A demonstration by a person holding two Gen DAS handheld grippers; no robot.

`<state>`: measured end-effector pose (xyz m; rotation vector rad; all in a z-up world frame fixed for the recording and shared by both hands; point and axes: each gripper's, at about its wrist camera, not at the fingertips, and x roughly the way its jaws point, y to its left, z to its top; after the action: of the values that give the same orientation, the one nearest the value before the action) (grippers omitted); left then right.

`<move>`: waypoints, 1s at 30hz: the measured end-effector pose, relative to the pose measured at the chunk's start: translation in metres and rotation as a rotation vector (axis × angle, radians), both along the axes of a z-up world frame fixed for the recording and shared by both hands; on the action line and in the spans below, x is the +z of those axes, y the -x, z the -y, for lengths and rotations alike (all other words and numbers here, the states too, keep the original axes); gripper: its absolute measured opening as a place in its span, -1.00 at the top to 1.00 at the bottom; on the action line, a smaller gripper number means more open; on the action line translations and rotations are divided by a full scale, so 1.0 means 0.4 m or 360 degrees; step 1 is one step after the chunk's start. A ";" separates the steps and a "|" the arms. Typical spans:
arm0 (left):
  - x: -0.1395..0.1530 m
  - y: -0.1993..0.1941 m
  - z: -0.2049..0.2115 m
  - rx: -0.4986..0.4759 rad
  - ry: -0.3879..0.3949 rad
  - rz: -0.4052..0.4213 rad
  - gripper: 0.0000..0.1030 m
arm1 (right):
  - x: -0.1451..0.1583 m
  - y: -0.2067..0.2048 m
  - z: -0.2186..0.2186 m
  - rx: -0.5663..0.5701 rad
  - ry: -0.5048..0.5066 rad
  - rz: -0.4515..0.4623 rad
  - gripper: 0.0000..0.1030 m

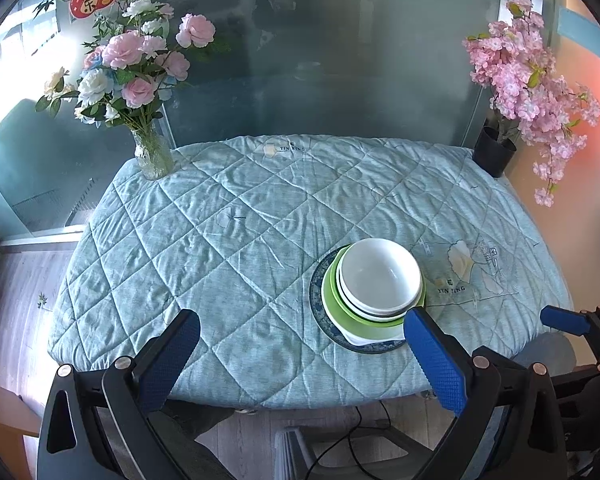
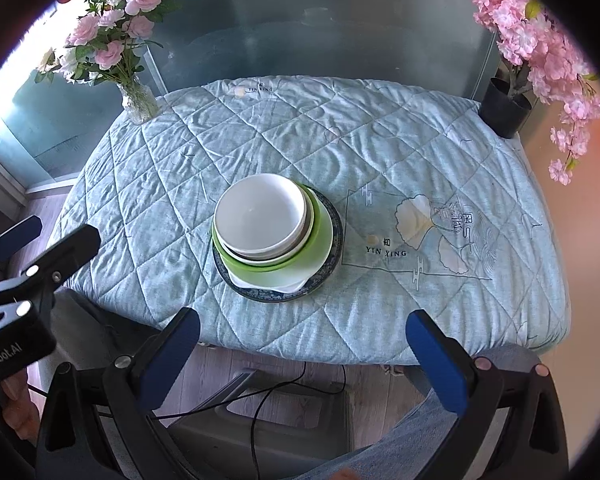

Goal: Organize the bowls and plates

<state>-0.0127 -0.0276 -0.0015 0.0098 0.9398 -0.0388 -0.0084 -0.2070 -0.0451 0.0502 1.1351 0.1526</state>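
Observation:
One stack of dishes stands on the quilted table near its front edge. A white bowl sits on top, nested in other white bowls, on a green dish, a white square plate and a dark blue patterned plate at the bottom. My left gripper is open and empty, held above the table's front edge left of the stack. My right gripper is open and empty, in front of the stack. The right gripper's fingers show at the right of the left wrist view.
The table has a light blue quilted cover. A glass vase of pink and white flowers stands at the back left corner. A black pot of pink blossoms stands at the back right. A glass wall is behind.

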 end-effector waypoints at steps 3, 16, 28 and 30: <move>-0.005 -0.002 -0.003 0.0003 -0.0001 -0.0009 -0.99 | -0.006 0.003 -0.001 0.0014 -0.0023 -0.0002 -0.99; -0.023 -0.006 -0.007 0.0004 -0.0006 -0.0039 -0.99 | -0.007 0.006 -0.013 0.0017 -0.0014 0.0000 -0.99; -0.049 -0.023 -0.007 0.0008 -0.0027 -0.0048 -0.99 | -0.028 -0.001 -0.017 -0.0004 0.0047 -0.0004 -0.99; -0.056 -0.028 -0.006 0.0015 -0.0034 -0.0044 -0.99 | -0.035 -0.004 -0.021 0.0010 0.0015 -0.0017 -0.99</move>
<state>-0.0015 -0.0252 -0.0240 0.0248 0.9679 -0.0202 -0.0068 -0.1987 -0.0590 0.0393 1.1467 0.1527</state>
